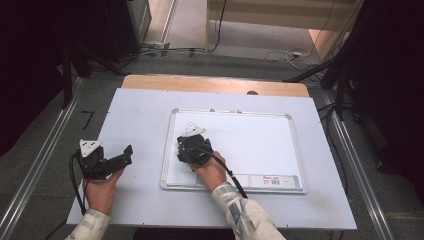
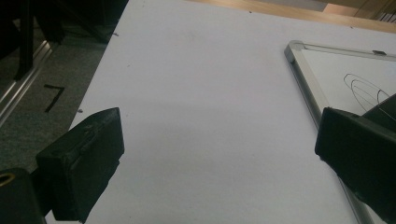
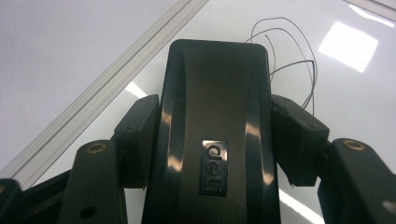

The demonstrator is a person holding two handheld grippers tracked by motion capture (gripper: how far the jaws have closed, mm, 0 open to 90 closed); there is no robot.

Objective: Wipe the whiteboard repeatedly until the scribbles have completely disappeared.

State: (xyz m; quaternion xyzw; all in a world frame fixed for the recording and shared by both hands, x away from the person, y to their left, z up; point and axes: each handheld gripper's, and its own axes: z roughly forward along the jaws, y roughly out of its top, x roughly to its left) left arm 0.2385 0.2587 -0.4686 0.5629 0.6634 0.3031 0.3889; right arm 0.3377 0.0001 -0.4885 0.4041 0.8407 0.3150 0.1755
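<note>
On the whiteboard [image 1: 260,145] your right gripper [image 3: 215,126] clamps the stiff, slick eraser [image 3: 217,107] mid-body; left gripper [image 2: 210,154] gapes empty

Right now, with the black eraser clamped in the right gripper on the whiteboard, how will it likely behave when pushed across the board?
The eraser looks like a rigid glossy shell, so it should stay stiff between the right gripper jaws. The gloss hints it could slip if the grip loosens. The whiteboard lies flat and shiny, so it probably glides easily over the pen lines.
</note>
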